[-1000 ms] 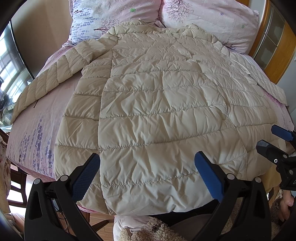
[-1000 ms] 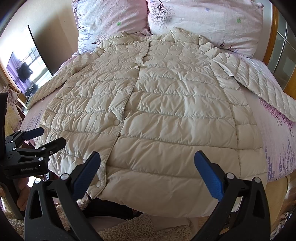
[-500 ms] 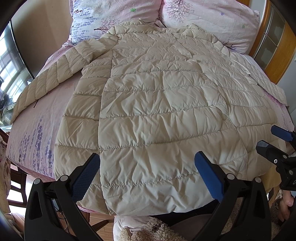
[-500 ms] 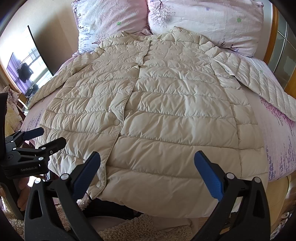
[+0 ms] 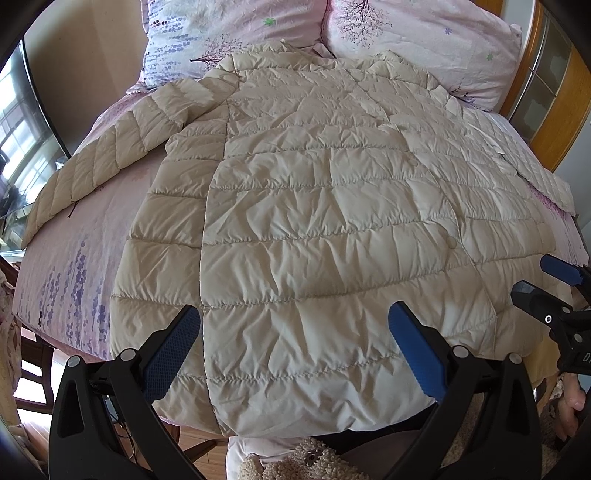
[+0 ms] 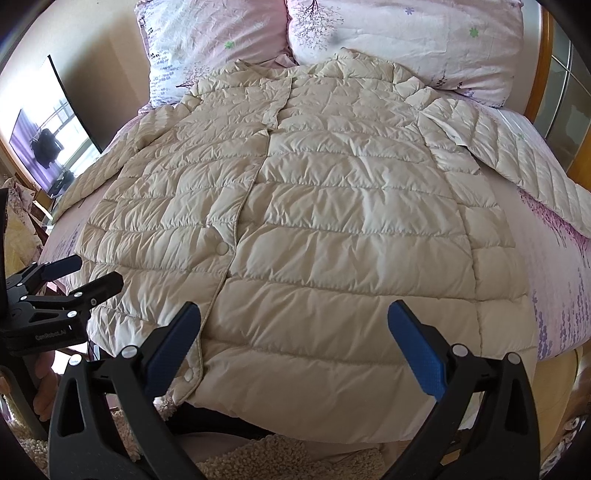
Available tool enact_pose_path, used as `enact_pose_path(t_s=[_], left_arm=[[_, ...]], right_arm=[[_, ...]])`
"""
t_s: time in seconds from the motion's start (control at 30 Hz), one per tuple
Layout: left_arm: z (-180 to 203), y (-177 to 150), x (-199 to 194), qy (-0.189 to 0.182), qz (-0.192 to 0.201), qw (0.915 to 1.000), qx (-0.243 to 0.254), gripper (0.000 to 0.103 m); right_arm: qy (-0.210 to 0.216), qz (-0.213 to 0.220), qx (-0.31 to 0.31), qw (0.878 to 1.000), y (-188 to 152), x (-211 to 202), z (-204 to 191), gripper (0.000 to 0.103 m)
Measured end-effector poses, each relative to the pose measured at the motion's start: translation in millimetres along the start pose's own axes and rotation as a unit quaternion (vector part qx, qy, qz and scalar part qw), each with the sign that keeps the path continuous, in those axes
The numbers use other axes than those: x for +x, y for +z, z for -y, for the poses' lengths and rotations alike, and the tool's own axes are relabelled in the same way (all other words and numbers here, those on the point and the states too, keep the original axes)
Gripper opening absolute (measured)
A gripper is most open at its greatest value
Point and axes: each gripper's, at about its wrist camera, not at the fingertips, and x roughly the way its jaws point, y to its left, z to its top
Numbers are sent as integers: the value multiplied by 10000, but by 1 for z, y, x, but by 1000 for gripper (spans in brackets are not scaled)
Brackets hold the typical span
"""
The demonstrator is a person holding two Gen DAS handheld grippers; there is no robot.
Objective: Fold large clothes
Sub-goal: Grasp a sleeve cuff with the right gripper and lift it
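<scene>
A long cream quilted down coat (image 5: 314,221) lies flat, front up and snapped shut, on a bed, collar toward the pillows, hem hanging over the near edge. It also fills the right wrist view (image 6: 314,221). Its sleeves spread out to the left (image 5: 99,162) and right (image 6: 517,155). My left gripper (image 5: 293,350) is open and empty above the hem's left part. My right gripper (image 6: 293,350) is open and empty above the hem's right part. Each gripper shows at the edge of the other's view: the right one (image 5: 546,280), the left one (image 6: 77,273).
The bed has a pink floral sheet (image 5: 66,266) and two floral pillows (image 5: 236,26) (image 6: 406,33) at the head. A wooden headboard and cabinet (image 5: 554,92) stand at right. A dark screen (image 6: 62,122) stands left. Fleecy fabric (image 6: 258,458) lies below the hem.
</scene>
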Motion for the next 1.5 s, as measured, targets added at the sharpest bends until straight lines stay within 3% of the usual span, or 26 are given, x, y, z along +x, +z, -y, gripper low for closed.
enact_pose_path(t_s=[0.47,0.63,0.8,0.9,1.0,1.17,1.27,1.5], left_arm=[[-5,20,14,-40,-107,9999,-40,102],[-10,32,18,-131,-124,9998,-56,102],[-11,47,24,-228,-118,9997,18,102],[-13,57,28,-204,-114,9997,97,102],[-14,67,32,-189,-102,9996,161,102],[-18,81,35,-239,-9,9996,130,102],[-21,87,35,-297,58,9995,56,102],[-30,99,32,-208,435,9988,-36,102]], right_arm=[[-76,34,157,9998,20,5,19,101],[-393,583,726,9949,42,-7,70,101],[-936,1004,1616,9773,58,-14,142,101],[-1163,1211,2318,9582,63,-18,196,101],[-1207,1369,3218,9291,61,-21,261,100],[-963,1364,4785,8621,39,-15,368,63],[-887,1349,5405,8257,23,-10,411,48],[-1078,1358,5897,7888,3,0,462,35]])
